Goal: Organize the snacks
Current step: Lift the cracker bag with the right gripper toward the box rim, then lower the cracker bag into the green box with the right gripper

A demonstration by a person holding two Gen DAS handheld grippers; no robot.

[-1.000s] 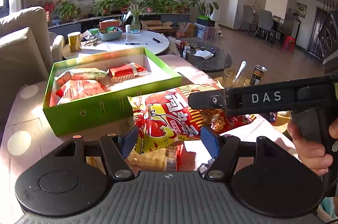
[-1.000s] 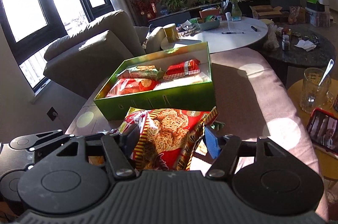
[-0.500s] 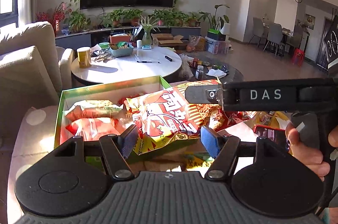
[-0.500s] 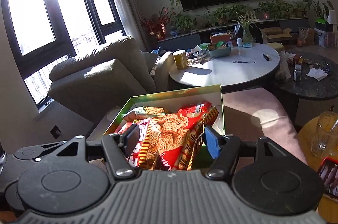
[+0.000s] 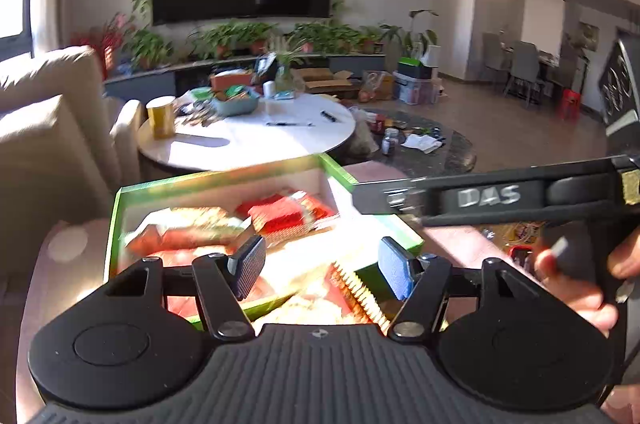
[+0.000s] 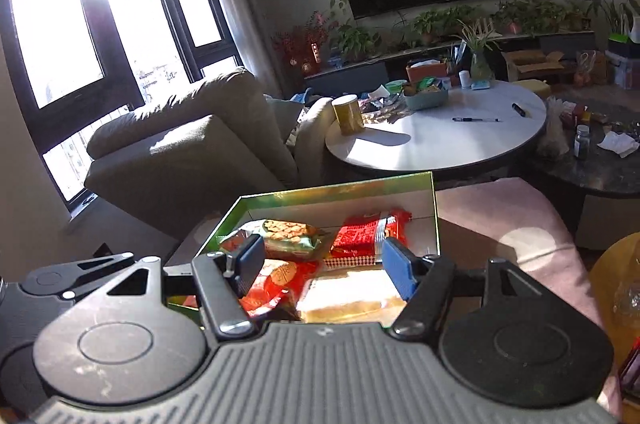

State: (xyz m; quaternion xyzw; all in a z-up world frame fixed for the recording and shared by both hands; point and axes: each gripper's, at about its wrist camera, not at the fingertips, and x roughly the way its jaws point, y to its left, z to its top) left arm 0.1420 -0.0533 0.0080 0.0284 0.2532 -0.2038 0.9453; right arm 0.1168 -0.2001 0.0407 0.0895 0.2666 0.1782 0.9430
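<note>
A green box [image 5: 224, 180] sits on a pink cushion and holds several snack packets, among them a red packet [image 5: 288, 214] at the back and an orange-green one [image 5: 188, 228]. My left gripper [image 5: 322, 270] is open and empty over the box's near edge; a red and yellow snack bag [image 5: 344, 294] lies below it in the box. My right gripper [image 6: 324, 266] is open and empty over the same box [image 6: 340, 190], above a red bag [image 6: 276, 284] and the back red packet [image 6: 368, 232]. The right gripper's body [image 5: 500, 198] crosses the left wrist view.
A beige sofa [image 6: 192, 144] stands left of the box. A round white table [image 6: 436, 136] with a yellow cup [image 6: 348, 112] and pens lies behind it. A dark side table [image 6: 600, 164] with bottles is at the right. The pink cushion [image 6: 508, 224] extends right.
Both grippers carried the red and yellow snack bag over the green box, opened and let it go. The bag now lies in the box below the fingers.
</note>
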